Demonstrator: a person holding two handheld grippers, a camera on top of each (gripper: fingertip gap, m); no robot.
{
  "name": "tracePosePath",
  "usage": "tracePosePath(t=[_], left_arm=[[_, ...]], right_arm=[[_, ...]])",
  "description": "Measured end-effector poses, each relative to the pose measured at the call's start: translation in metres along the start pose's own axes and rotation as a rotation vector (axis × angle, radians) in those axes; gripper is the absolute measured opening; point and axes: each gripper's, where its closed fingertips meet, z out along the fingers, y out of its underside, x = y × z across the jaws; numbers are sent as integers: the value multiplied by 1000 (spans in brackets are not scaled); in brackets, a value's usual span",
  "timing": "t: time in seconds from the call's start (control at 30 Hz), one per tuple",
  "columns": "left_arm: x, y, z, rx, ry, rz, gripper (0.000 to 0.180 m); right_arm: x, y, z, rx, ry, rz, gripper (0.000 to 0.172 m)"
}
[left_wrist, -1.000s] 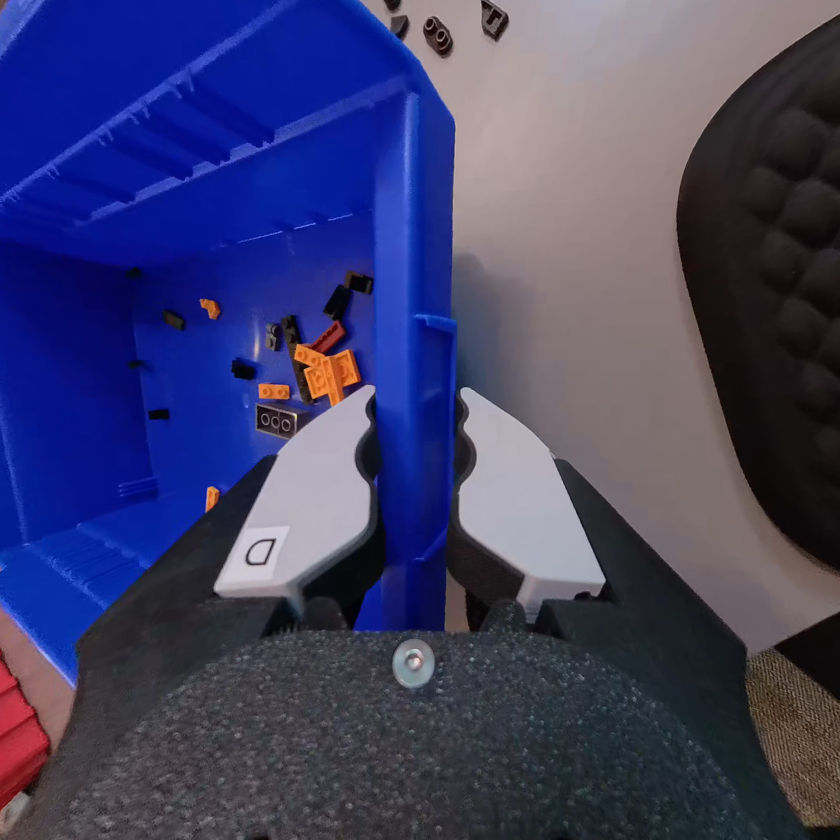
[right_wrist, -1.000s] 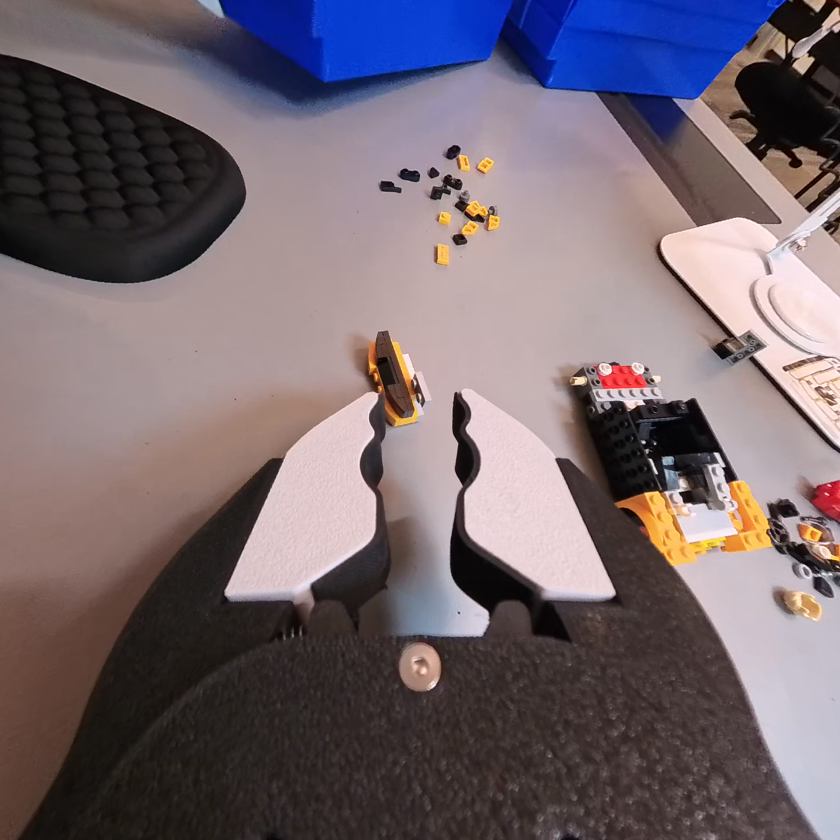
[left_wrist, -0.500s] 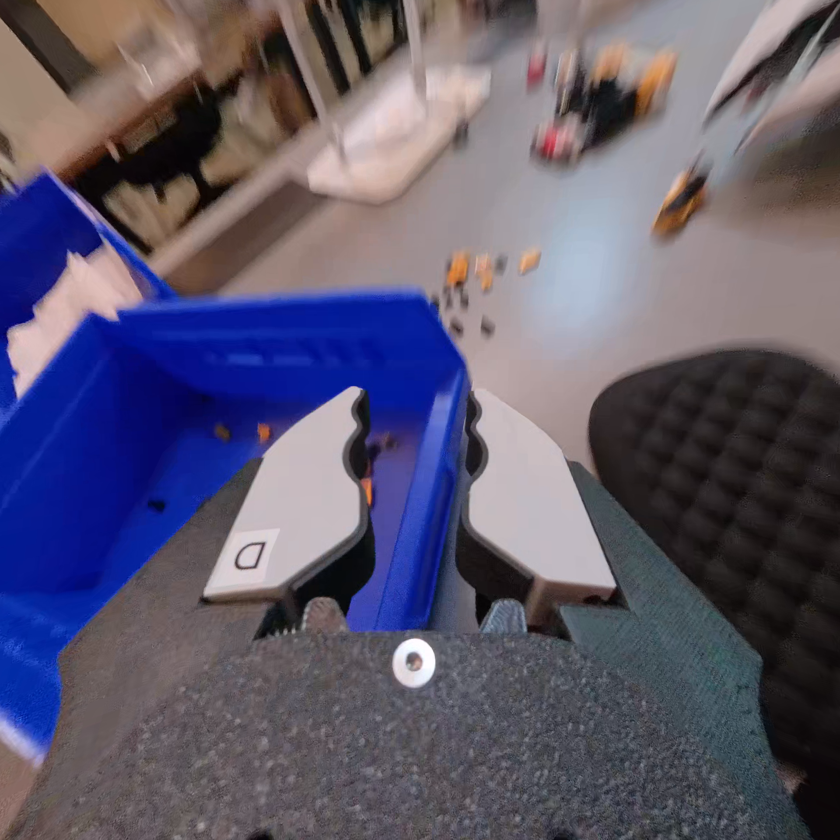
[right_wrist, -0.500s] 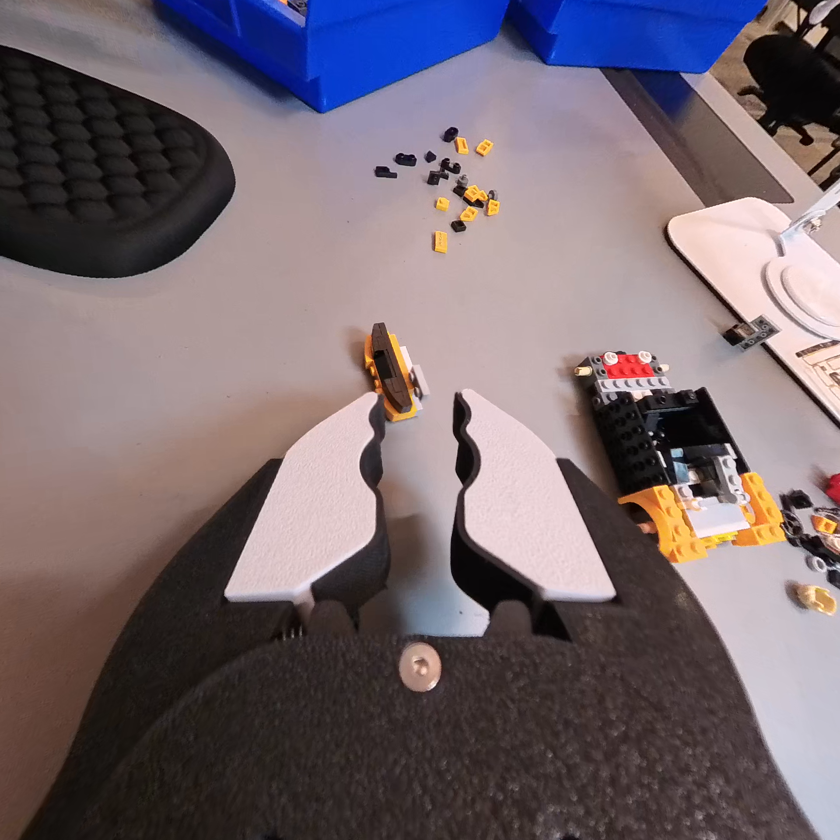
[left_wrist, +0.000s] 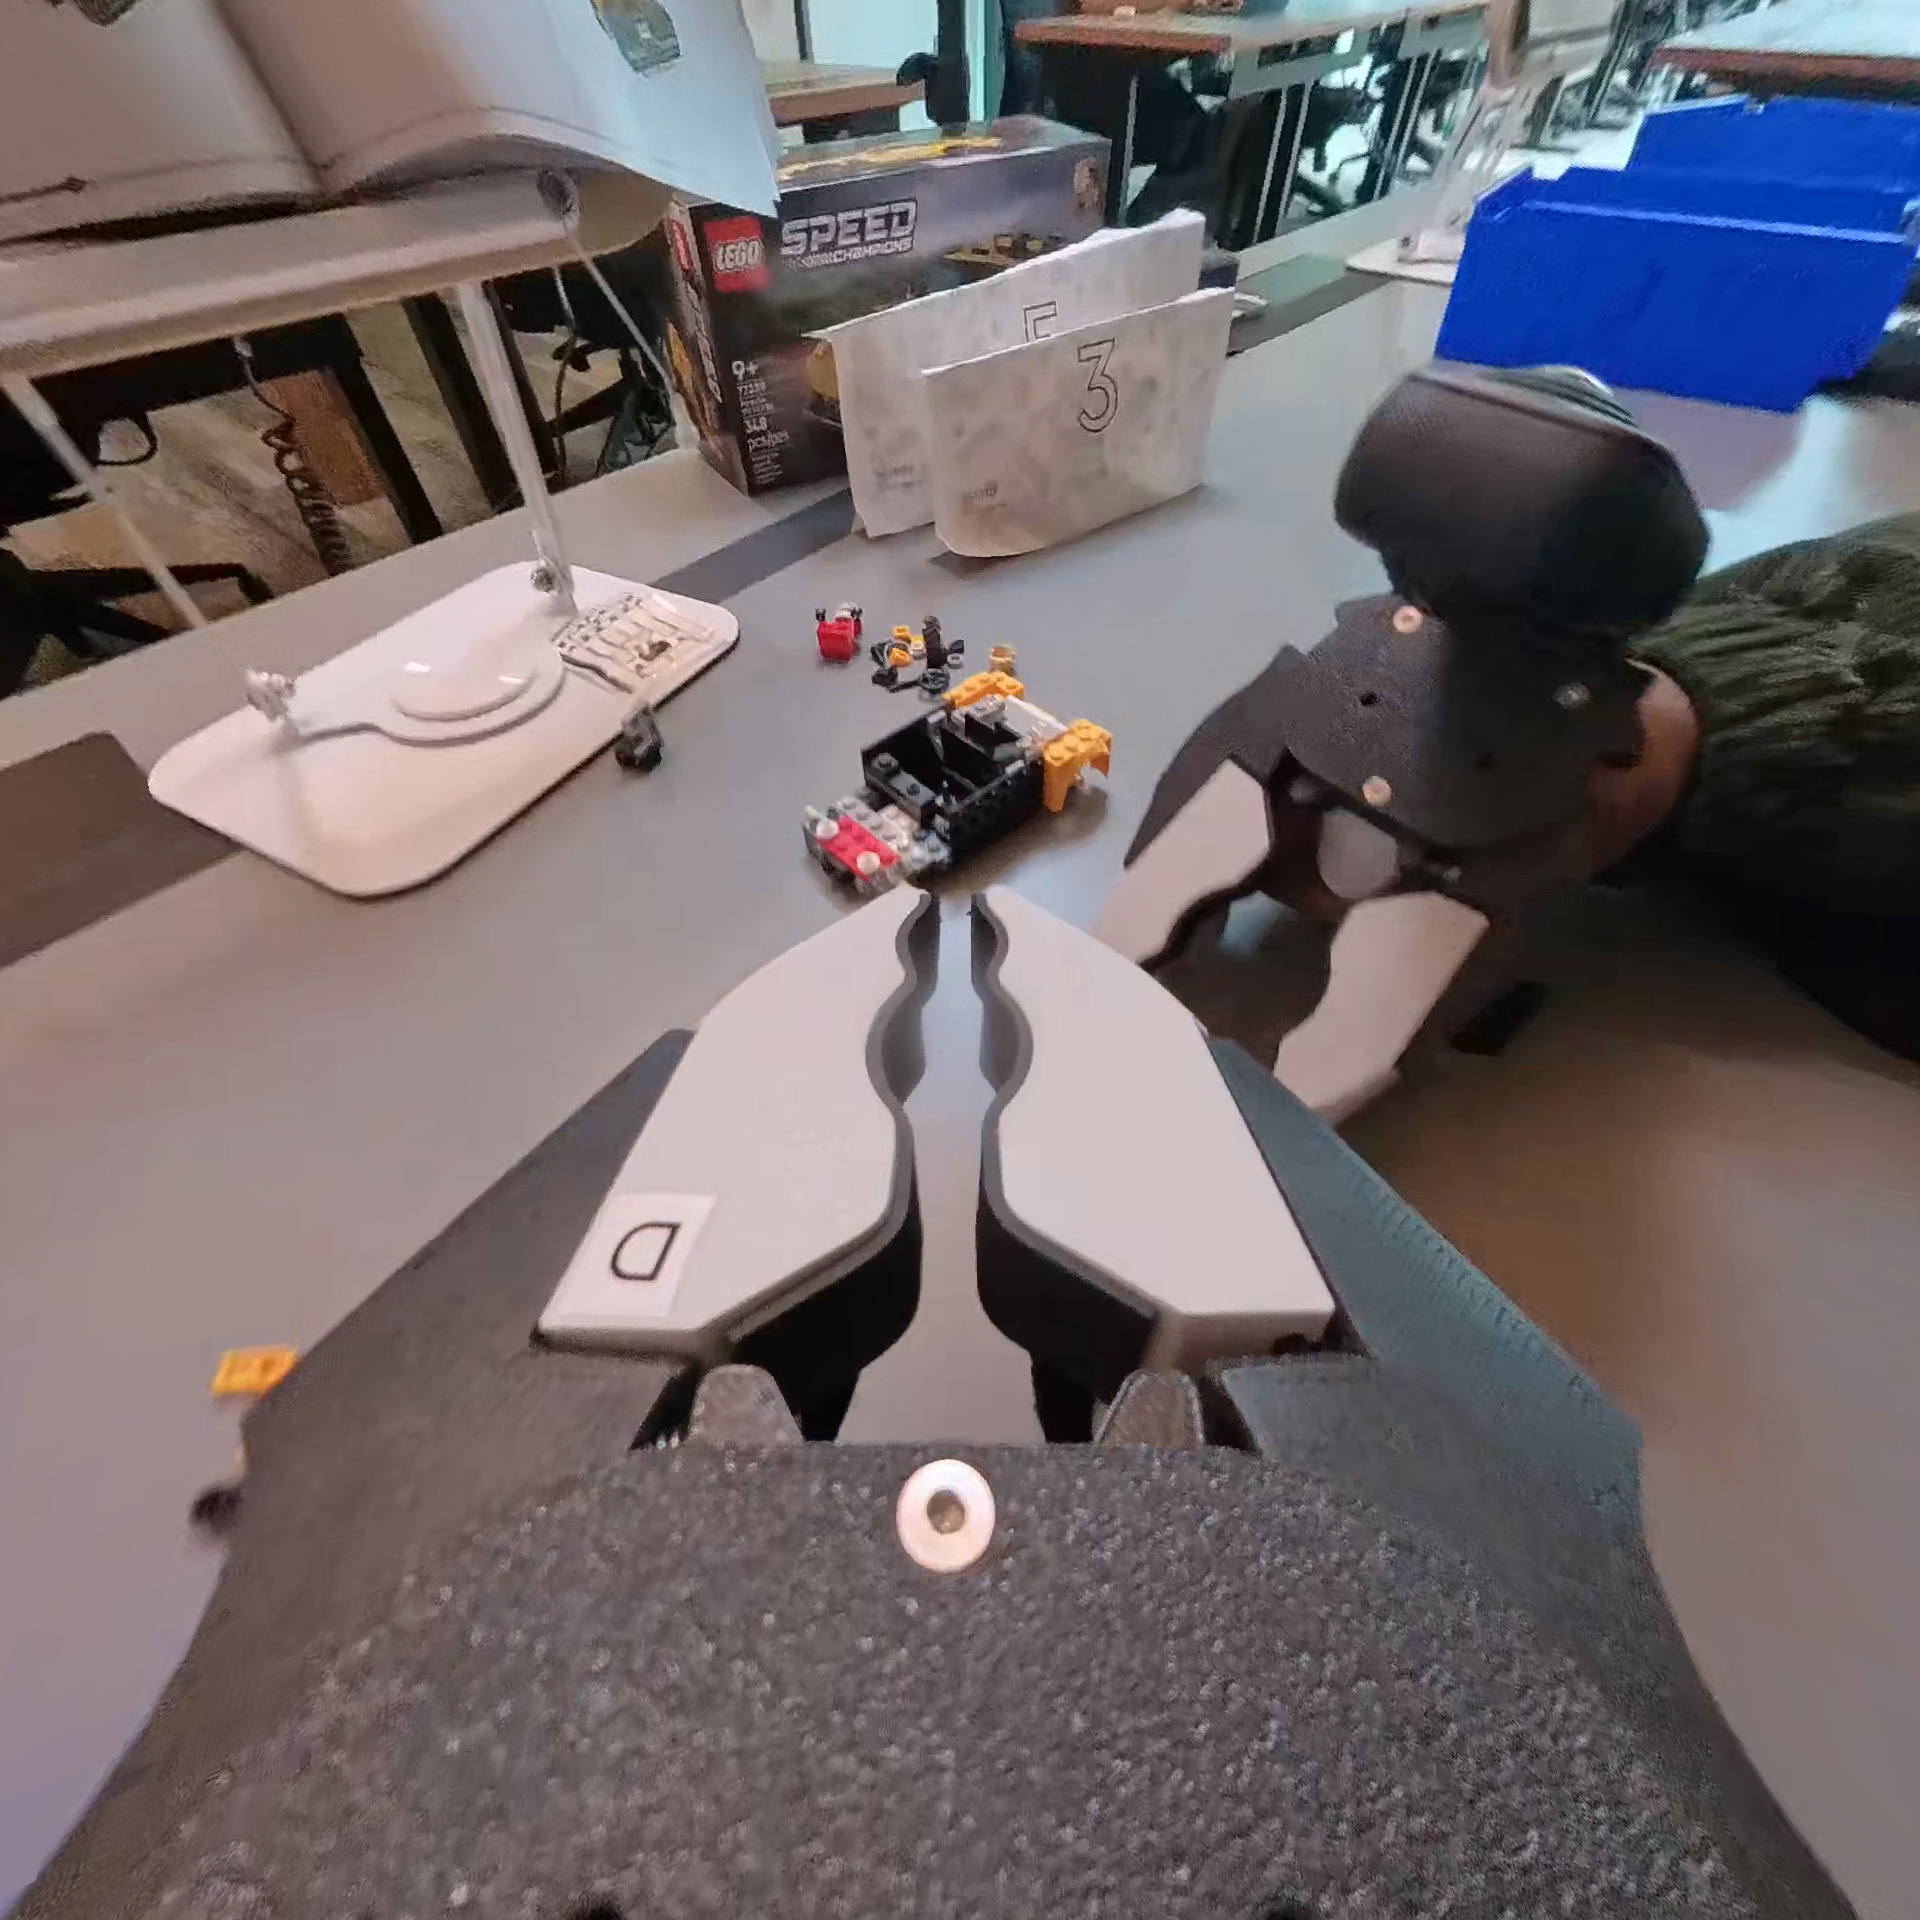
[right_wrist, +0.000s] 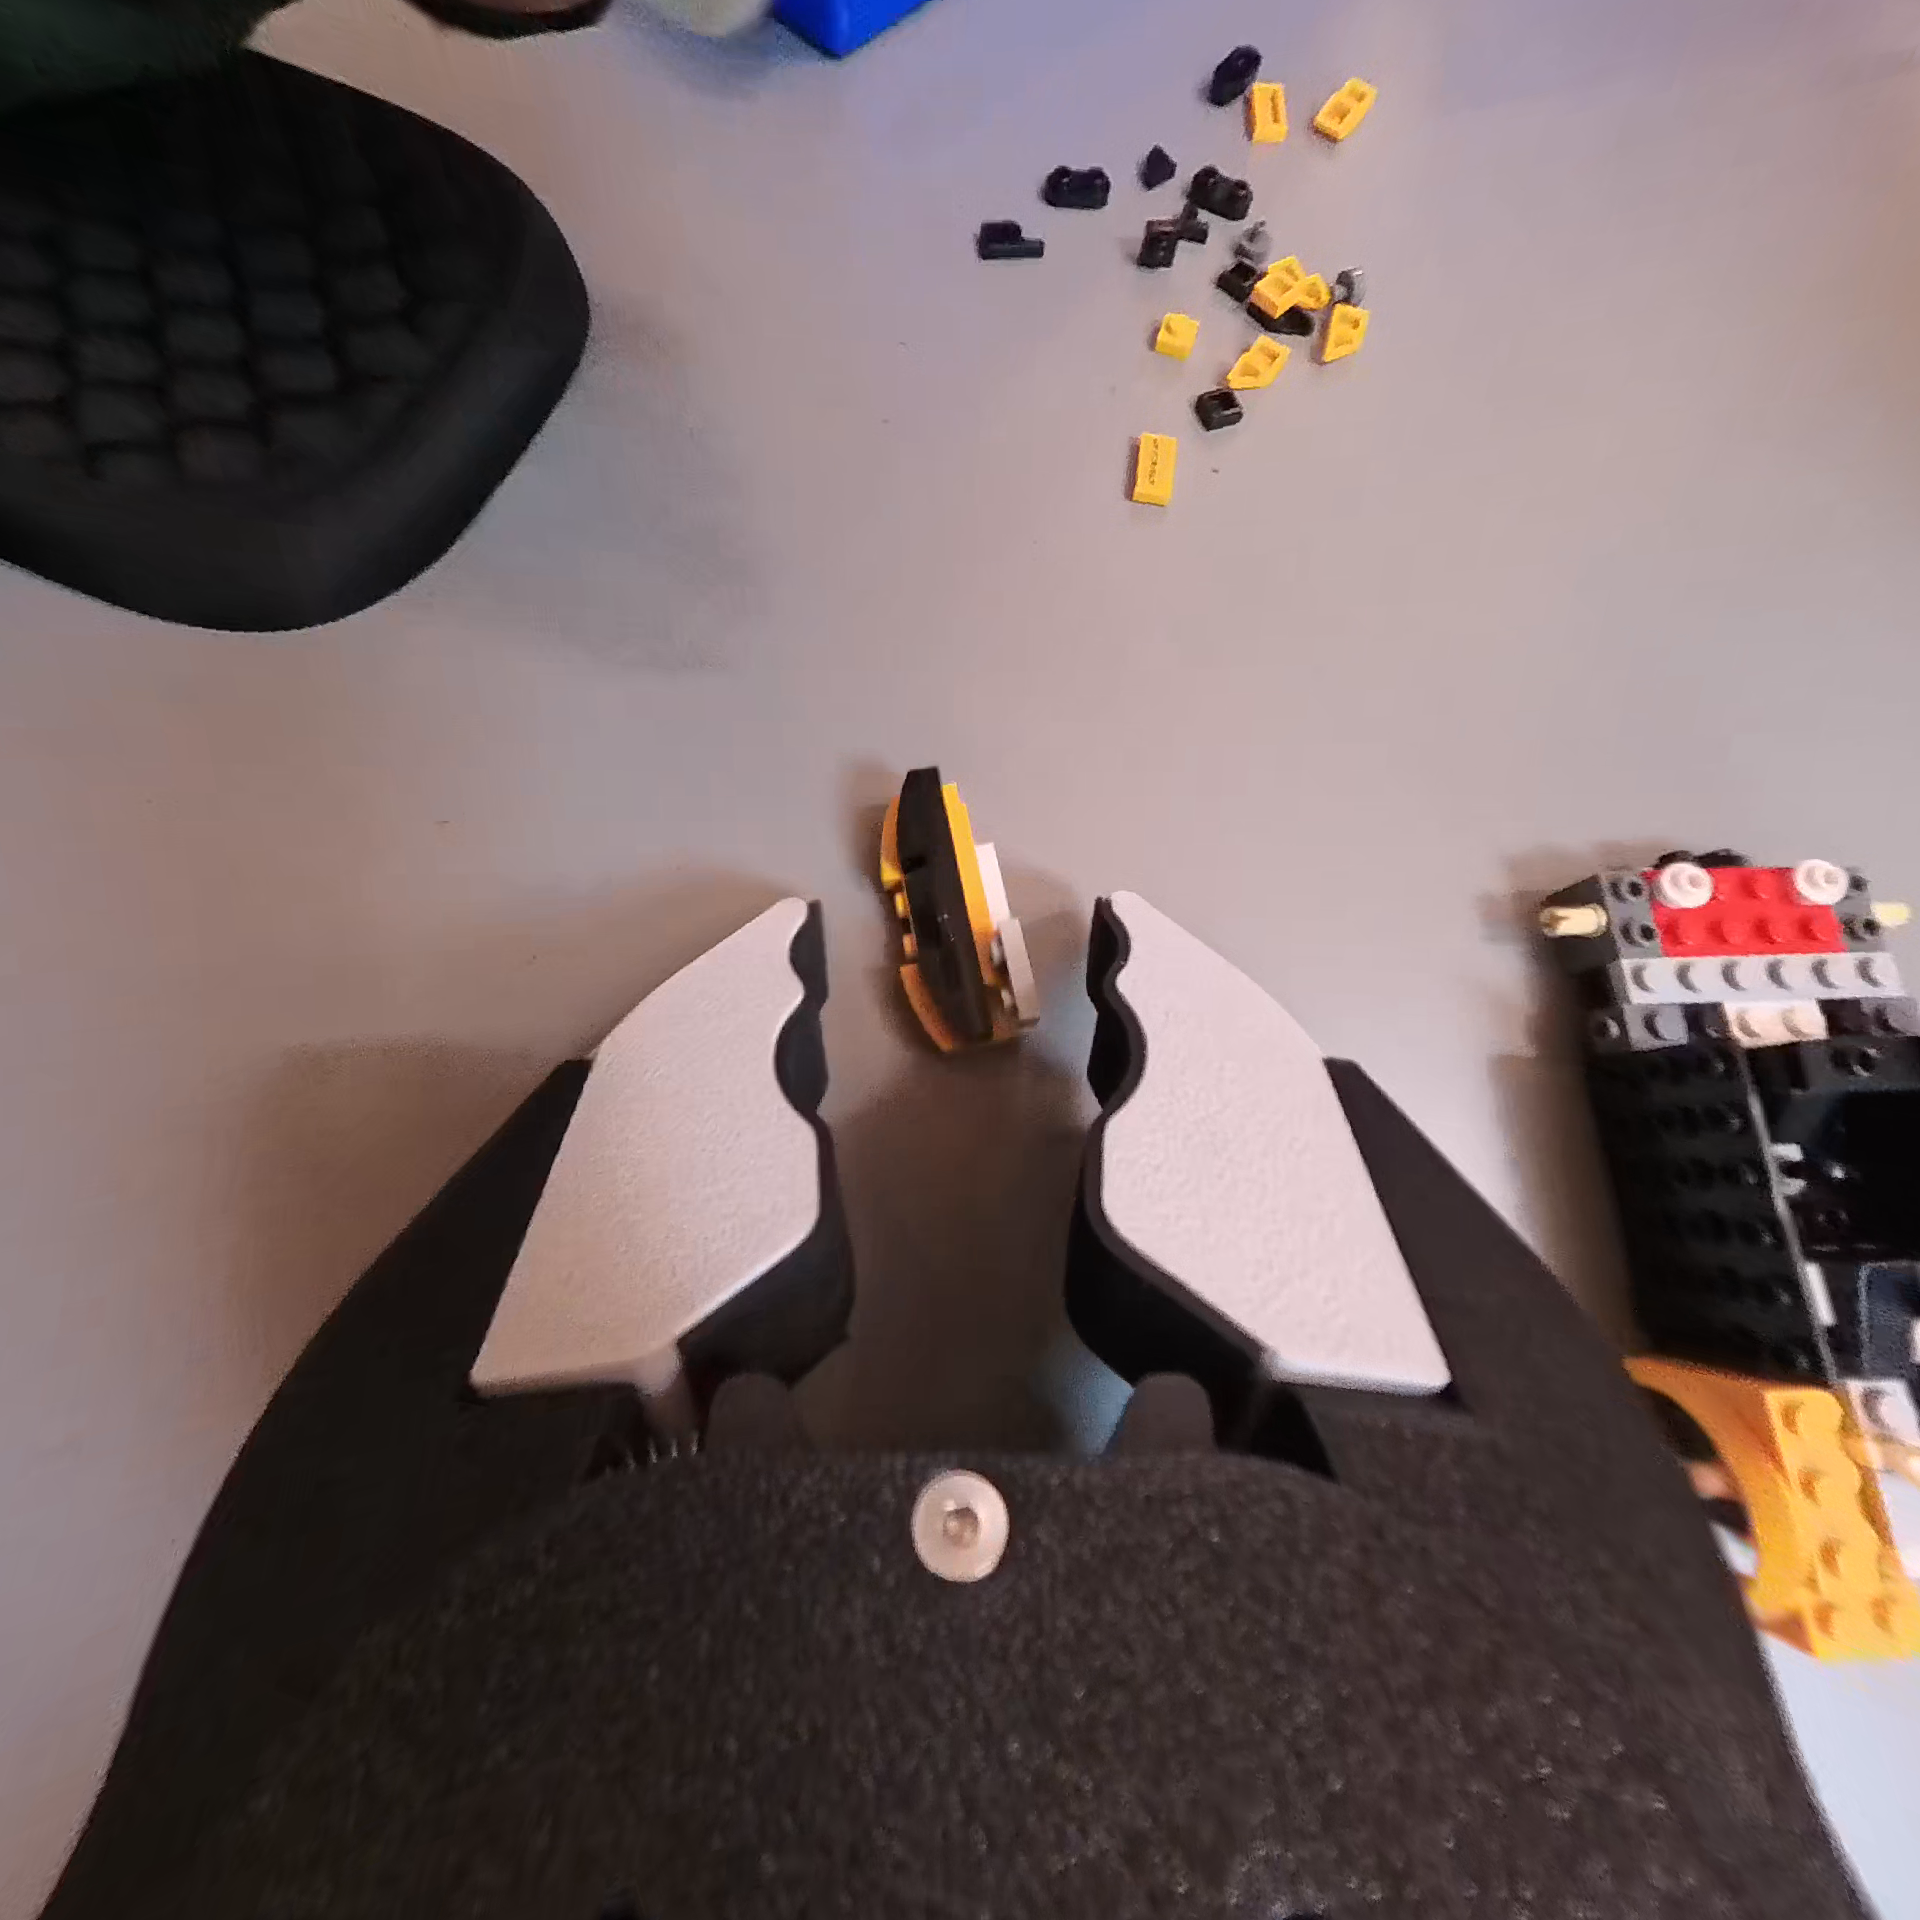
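My left gripper (left_wrist: 954, 909) is shut with only a thin slit between its pads and nothing in it. It hovers over the grey table (left_wrist: 416, 1039), pointing at a half-built black, yellow and red brick car (left_wrist: 956, 790). My right gripper (right_wrist: 956, 906) is open and low over the table. A small yellow-and-black brick assembly (right_wrist: 940, 935) lies between its fingertips, with a gap to each pad. The right gripper also shows in the left wrist view (left_wrist: 1221, 1013), held by a hand in a dark green sleeve (left_wrist: 1787, 675). The car is to its right (right_wrist: 1745, 1091).
Loose yellow and black pieces (right_wrist: 1247, 270) lie ahead of the right gripper. A black cushioned pad (right_wrist: 239, 343) is at far left. A white lamp base (left_wrist: 416, 727), a set box (left_wrist: 883, 281), paper bags (left_wrist: 1070, 416) and blue bins (left_wrist: 1683, 270) stand farther off. There is about 12 cm between the tips of the two grippers. From the right gripper's tips to the white lamp base (left_wrist: 416, 727) is close to 30 cm.
My left gripper let go of the blue bin's wall, swung round to face the table, and its pads came together on air. My right gripper opened wider and moved forward around the small assembly.
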Motion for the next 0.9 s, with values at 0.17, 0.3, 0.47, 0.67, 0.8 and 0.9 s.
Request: tracePosePath(t=[0.17,0.3,0.47,0.67,0.8,0.9], left_arm=[[-6,-10,36,37,21,-27,5],[-4,8,33,25,53,-39,5],[9,22,30,-15,182,-101,24],[45,21,32,-13,384,-152,33],[60,26,34,-45,487,-207,27],[62,34,34,-80,509,-212,25]], right_arm=[[4,0,4,-37,43,-65,21],[4,1,2,-42,77,-119,18],[8,-16,-24,78,123,-147,18],[11,-20,-57,169,239,-220,18],[10,-24,-62,225,270,-232,18],[12,-27,-64,246,281,-227,18]])
